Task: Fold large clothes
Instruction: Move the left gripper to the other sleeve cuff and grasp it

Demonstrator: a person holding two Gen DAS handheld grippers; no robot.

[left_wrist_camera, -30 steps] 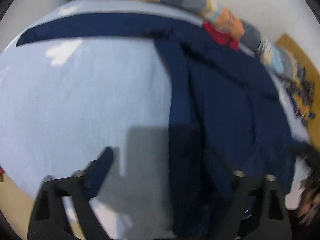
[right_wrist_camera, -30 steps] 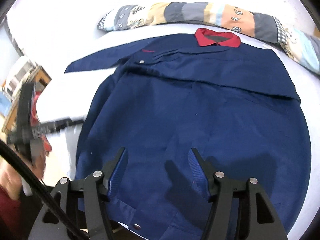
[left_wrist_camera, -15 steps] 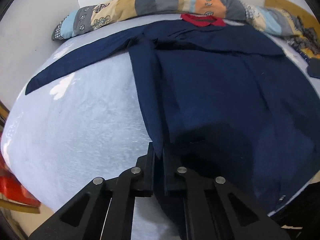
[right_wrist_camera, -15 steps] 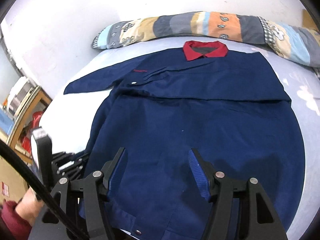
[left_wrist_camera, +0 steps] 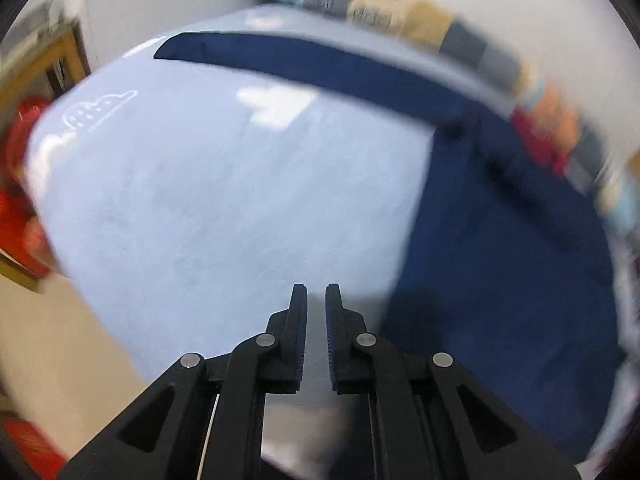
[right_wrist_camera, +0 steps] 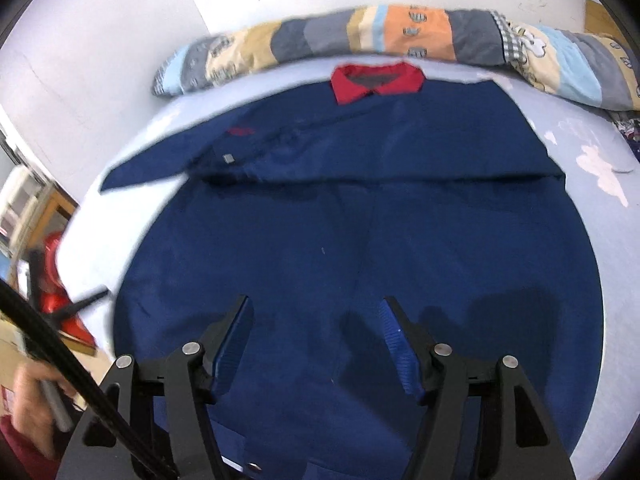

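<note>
A large navy work coat (right_wrist_camera: 360, 248) with a red collar (right_wrist_camera: 378, 80) lies flat on the pale blue bed (right_wrist_camera: 624, 248), its right side folded in. One sleeve (left_wrist_camera: 312, 64) stretches out to the left. My left gripper (left_wrist_camera: 316, 296) is nearly shut and empty, over bare sheet left of the coat's edge (left_wrist_camera: 412, 232). It shows blurred at the left of the right wrist view (right_wrist_camera: 76, 304). My right gripper (right_wrist_camera: 316, 312) is open and empty above the coat's lower middle.
A long patchwork pillow (right_wrist_camera: 400, 36) lies along the far edge against the white wall. A red object (left_wrist_camera: 16, 184) and wooden furniture (left_wrist_camera: 48, 64) stand beyond the bed's left side. The left wrist view is motion-blurred.
My left gripper let go of the coat's left hem and swung left over bare sheet. The right gripper stayed open over the coat, tilting up slightly.
</note>
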